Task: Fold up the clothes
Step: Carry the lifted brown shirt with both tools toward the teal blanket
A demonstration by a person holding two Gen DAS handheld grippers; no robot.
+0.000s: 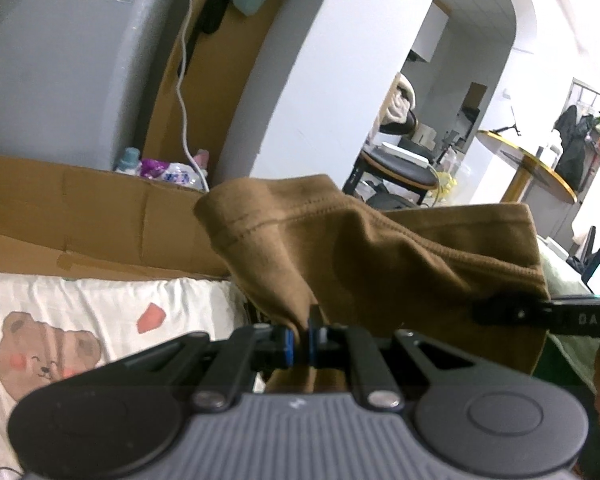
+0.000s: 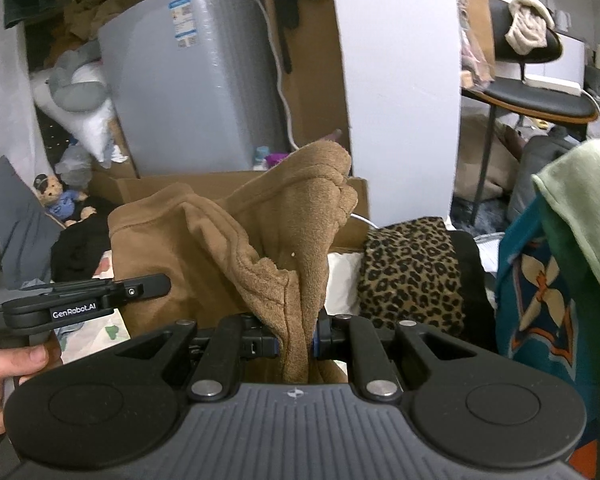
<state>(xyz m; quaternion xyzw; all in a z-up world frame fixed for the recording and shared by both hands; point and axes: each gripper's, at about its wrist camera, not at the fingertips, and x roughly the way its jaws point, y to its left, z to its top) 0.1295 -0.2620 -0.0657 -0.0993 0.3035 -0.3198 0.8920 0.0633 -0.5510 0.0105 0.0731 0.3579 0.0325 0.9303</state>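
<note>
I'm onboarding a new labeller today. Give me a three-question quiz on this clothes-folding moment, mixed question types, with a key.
1. True or false: the left gripper is open and empty.
2. What does the right gripper hold? A) leopard-print cloth B) brown garment C) teal patterned cloth
3. Fill in: the bedding at lower left of the left wrist view carries a cartoon ____ print.

Key: 1 false, shut on the brown garment; 2 B; 3 bear, on the white bedding.

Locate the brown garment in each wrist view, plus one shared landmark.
Left wrist: brown garment centre to right, rising from the shut left tongs.
Right wrist: brown garment centre-left, bunched in the right tongs.
Shared landmark: grey wrapped appliance upper left; upper centre-left.
</note>
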